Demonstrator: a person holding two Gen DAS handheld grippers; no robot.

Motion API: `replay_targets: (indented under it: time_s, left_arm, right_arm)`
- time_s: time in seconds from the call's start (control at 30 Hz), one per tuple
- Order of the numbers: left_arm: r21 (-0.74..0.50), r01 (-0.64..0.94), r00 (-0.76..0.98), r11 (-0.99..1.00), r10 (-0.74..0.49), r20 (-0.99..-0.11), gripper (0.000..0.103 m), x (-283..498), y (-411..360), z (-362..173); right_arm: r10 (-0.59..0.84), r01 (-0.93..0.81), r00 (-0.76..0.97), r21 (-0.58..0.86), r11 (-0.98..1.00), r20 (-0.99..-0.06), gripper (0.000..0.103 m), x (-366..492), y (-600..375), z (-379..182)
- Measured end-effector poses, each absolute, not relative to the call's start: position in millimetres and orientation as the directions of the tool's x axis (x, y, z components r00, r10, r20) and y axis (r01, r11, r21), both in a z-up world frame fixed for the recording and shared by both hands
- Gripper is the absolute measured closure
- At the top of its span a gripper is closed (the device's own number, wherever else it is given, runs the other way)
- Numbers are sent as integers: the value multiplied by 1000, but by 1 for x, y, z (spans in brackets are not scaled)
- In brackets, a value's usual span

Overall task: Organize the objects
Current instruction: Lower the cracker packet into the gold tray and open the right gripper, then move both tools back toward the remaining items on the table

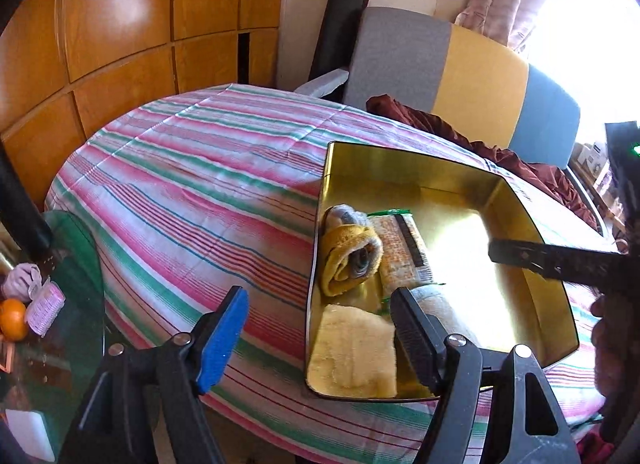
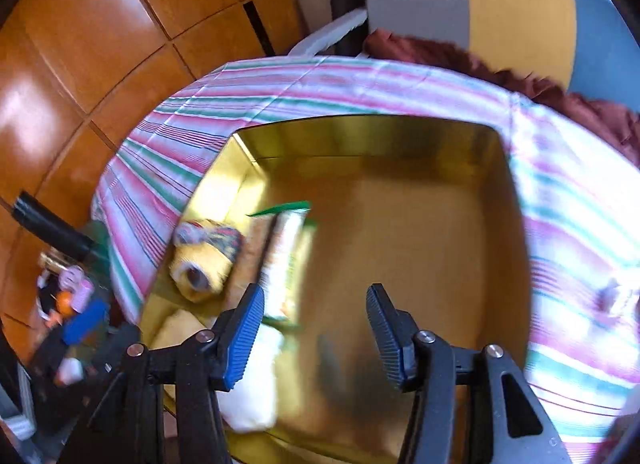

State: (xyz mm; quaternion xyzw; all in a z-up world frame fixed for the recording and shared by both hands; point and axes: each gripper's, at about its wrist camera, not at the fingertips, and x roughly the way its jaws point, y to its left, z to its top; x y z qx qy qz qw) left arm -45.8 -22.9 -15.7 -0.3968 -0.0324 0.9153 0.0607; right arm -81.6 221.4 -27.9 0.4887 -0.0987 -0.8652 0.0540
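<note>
Two views covered the scene. From the left wrist, a table under a pink, green and white striped cloth filled the middle, with orange wood panels behind it and a chair back in grey, yellow and blue at the far right, beside a bright curtained window. A glass side table at the near left carried an orange and small clutter. A gold tin sat on the right part of the cloth, open side up. Along its left wall lay a yellow rolled towel, its open end facing near; right of it lay a flat packet, long axis running near to far; a folded pale yellow cloth lay in the near left corner. The left gripper hovered over the tin's near left edge, jaws wide apart and holding nothing. The right gripper reached in over the tin from the right.

From the right wrist, blurred, the tin lay straight below, its right half bare. The rolled towel and packet lay at the left, the packet again lengthwise near to far, green at its far end. The right gripper stood partly open over the tin floor, gripping nothing.
</note>
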Motion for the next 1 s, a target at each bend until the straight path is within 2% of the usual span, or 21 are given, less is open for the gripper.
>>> replay_targets:
  time_s: [0.1, 0.37, 0.7, 0.9, 1.0]
  left_arm:
    - [-100, -98, -685, -990, 140, -715, 29, -42, -18, -13]
    - [-76, -134, -692, -988, 148, -707, 28, -35, -4, -8]
    - [-41, -197, -686, -979, 168, -708, 28, -26, 25, -4]
    - [-13, -271, -685, -963, 202, -700, 27, -19, 57, 4]
    - [7, -310, -682, -951, 217, -698, 26, -17, 76, 7]
  right_arm:
    - [-156, -12, -544, 194, -981, -824, 33, -63, 236, -21]
    - [-31, -107, -575, 113, -988, -818, 25, -26, 300, -5]
    - [225, -390, -560, 14, -921, -797, 23, 28, 425, 1]
    - [374, -613, -544, 51, -789, -751, 23, 68, 504, -1]
    - [386, -714, -527, 149, -684, -757, 23, 90, 540, -10]
